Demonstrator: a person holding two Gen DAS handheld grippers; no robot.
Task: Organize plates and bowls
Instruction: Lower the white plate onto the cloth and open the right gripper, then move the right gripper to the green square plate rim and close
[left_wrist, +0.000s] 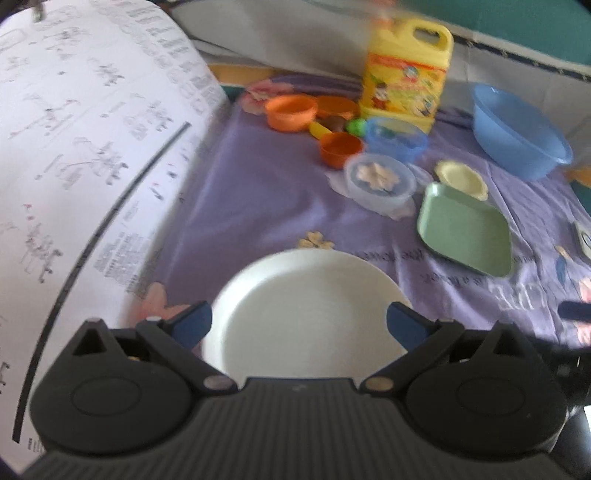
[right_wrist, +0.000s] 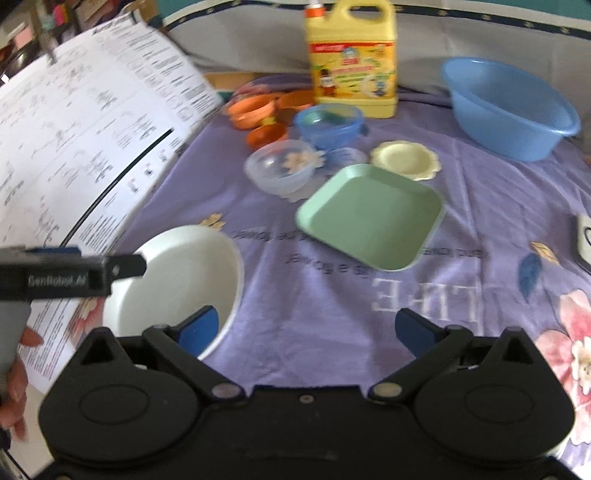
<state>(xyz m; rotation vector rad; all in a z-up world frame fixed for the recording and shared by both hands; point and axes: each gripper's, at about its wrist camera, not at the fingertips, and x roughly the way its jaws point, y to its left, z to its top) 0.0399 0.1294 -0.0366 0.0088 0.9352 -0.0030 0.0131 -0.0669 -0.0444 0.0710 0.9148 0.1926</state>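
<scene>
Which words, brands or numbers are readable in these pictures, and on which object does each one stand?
"SenRobot.AI", roughly: side of the black left tool, right wrist view; blurred.
"LIFE": large white letters, upside down, on the purple flowered cloth; smaller lines above them unreadable.
Yellow plastic jug: label too blurred.
White printed paper sheet: print too small.

The left tool (right_wrist: 125, 267) bears "SenRobot AI" — the purple cloth (right_wrist: 424, 295), upside-down "LIFE".

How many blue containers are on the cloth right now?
2. A large blue basin sits at the far right, and a small blue bowl stands in front of the yellow jug. More may be hidden behind the clutter.
</scene>
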